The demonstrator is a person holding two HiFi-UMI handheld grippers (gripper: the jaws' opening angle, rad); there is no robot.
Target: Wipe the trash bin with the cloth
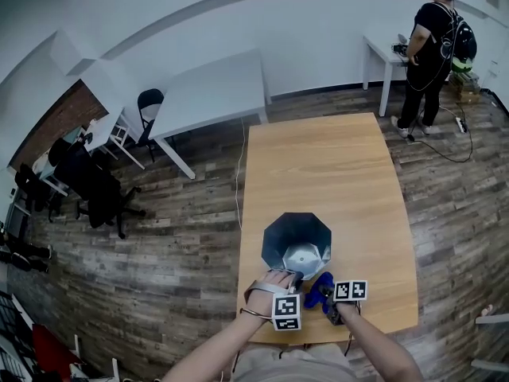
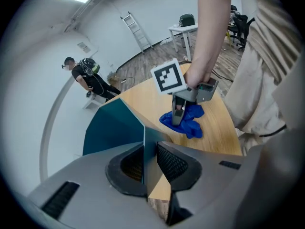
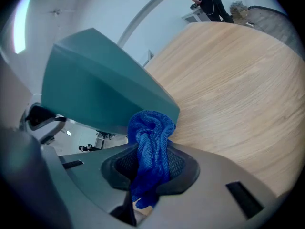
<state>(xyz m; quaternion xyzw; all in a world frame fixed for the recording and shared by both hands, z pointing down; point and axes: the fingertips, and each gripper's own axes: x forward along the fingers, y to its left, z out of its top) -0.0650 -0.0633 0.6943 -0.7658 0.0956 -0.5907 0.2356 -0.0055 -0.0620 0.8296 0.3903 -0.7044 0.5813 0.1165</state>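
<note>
The trash bin (image 1: 296, 241) (image 2: 114, 125) (image 3: 95, 89), dark teal with flat faceted sides and an eight-sided mouth, sits on the light wooden desk (image 1: 326, 173) close to the near edge, its pale inside showing from above. The left claw (image 1: 291, 277) (image 2: 150, 163) comes in at the near side of the rim and is clamped on the bin's thin wall, which runs edge-on between its two pads. Just to the right of the bin, low by its outer side, is the blue cloth (image 1: 318, 289) (image 2: 188, 120) (image 3: 150, 142). The right claw (image 1: 328, 297) (image 2: 178, 113) (image 3: 150, 168) is closed on it: a bunched fold stands up out of the pads and a tail hangs below them. In the right gripper view that bunched top sits right against the bin's lower side, while in the left gripper view part of the cloth lies on the desk. Beyond the desk the floor is dark wood planks, with a white table (image 1: 211, 94) and black chairs (image 1: 99, 189) to the left. A person (image 1: 433, 54) stands at another white table at the far wall.
</note>
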